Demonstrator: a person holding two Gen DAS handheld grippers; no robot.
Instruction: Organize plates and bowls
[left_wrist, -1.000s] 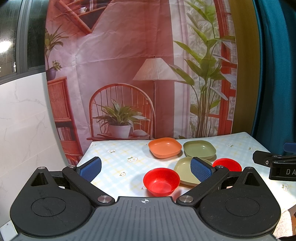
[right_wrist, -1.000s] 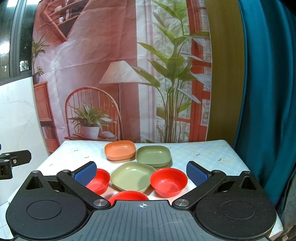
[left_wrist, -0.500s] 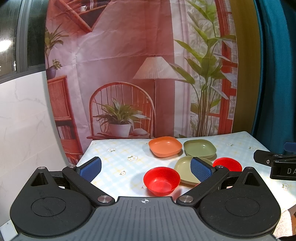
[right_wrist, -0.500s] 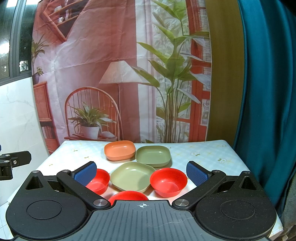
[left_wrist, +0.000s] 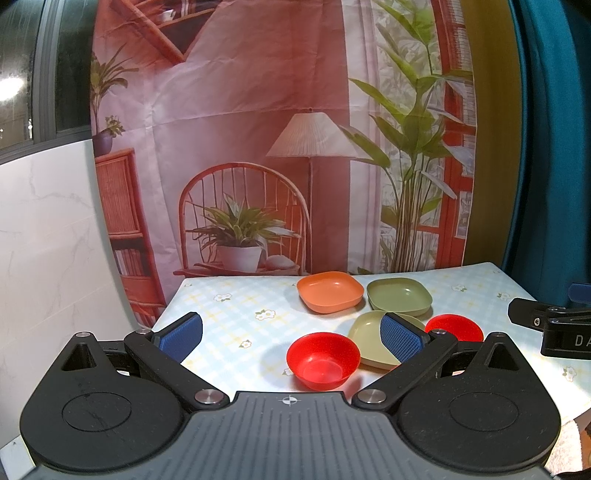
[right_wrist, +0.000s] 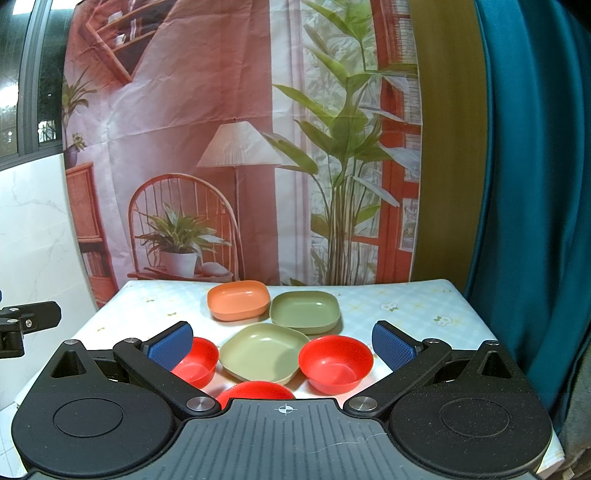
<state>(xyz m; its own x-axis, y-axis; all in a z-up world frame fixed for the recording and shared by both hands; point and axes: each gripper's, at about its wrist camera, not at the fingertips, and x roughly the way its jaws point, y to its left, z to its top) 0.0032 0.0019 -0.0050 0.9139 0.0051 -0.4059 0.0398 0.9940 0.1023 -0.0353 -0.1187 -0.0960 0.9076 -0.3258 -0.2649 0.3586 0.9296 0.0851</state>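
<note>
A printed fabric backdrop (left_wrist: 258, 147) hangs behind the tabletop (left_wrist: 229, 314), creased in places and showing a pink-walled room: a rattan chair with a potted plant on it, a pleated floor lamp, a tall leafy plant beside a red-framed window, and a wooden bookcase at its left edge. To the left stands a white marble-patterned wall panel (left_wrist: 44, 229), with a dark-framed window (left_wrist: 33, 74) above it, black outside with a bright glare spot. On the right hangs a teal curtain (right_wrist: 535, 184), with an olive-yellow strip (right_wrist: 447, 147) between it and the backdrop. The tabletop carries a pale blue-and-yellow checked cloth with small flowers. The light is warm and indoor.
</note>
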